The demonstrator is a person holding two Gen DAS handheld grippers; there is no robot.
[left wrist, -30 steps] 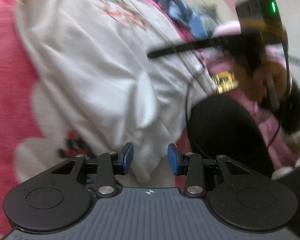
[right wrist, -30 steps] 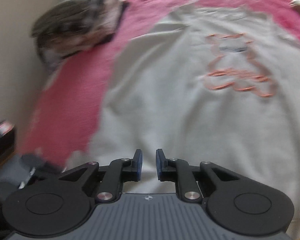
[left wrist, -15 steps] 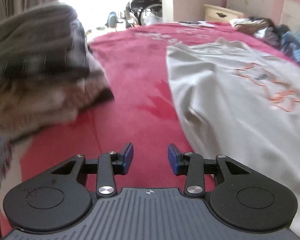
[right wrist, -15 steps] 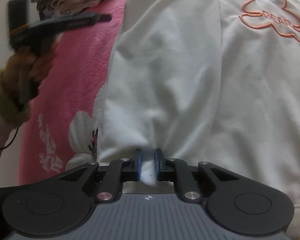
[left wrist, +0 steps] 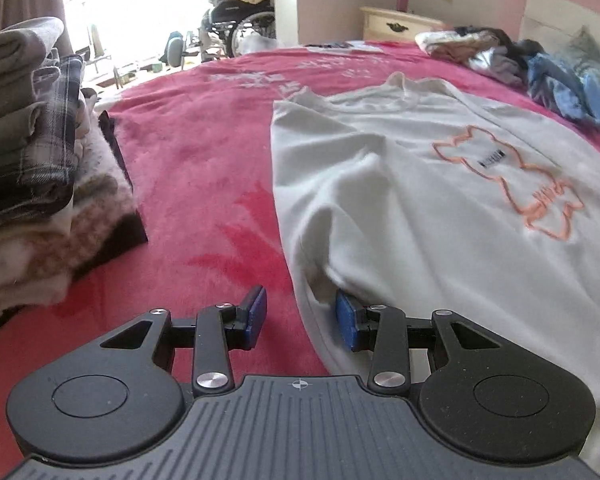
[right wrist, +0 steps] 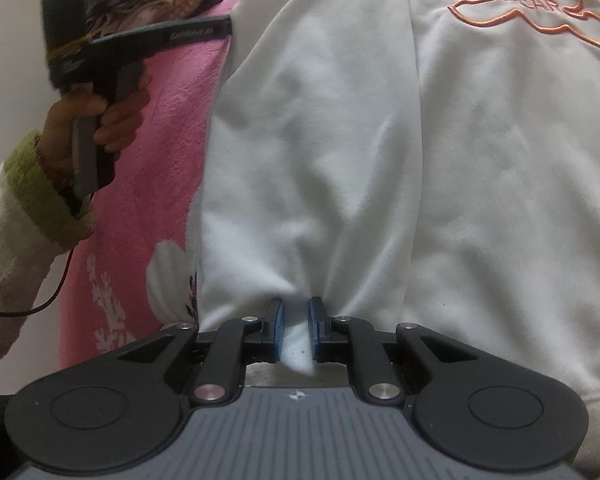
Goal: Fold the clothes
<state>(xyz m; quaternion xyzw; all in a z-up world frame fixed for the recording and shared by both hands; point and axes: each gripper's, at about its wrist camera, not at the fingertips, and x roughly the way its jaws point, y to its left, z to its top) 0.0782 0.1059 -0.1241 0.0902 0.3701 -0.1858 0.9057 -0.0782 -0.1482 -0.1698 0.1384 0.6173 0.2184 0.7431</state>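
Observation:
A white sweatshirt with an orange bear outline lies flat on a pink blanket. My left gripper is open and sits low at the sweatshirt's left edge, with the cloth edge between its blue pads. In the right wrist view the sweatshirt has its sleeve folded over the body. My right gripper is shut on the sleeve cuff. The left gripper also shows in the right wrist view, held in a hand at the upper left.
A stack of folded clothes stands on the blanket at the left. A heap of loose clothes lies at the far right near the headboard. A nightstand and a wheelchair stand beyond the bed.
The left gripper swung from over the sweatshirt to its left edge and moved closer to the cloth. The right gripper closed on the sleeve cuff and holds it.

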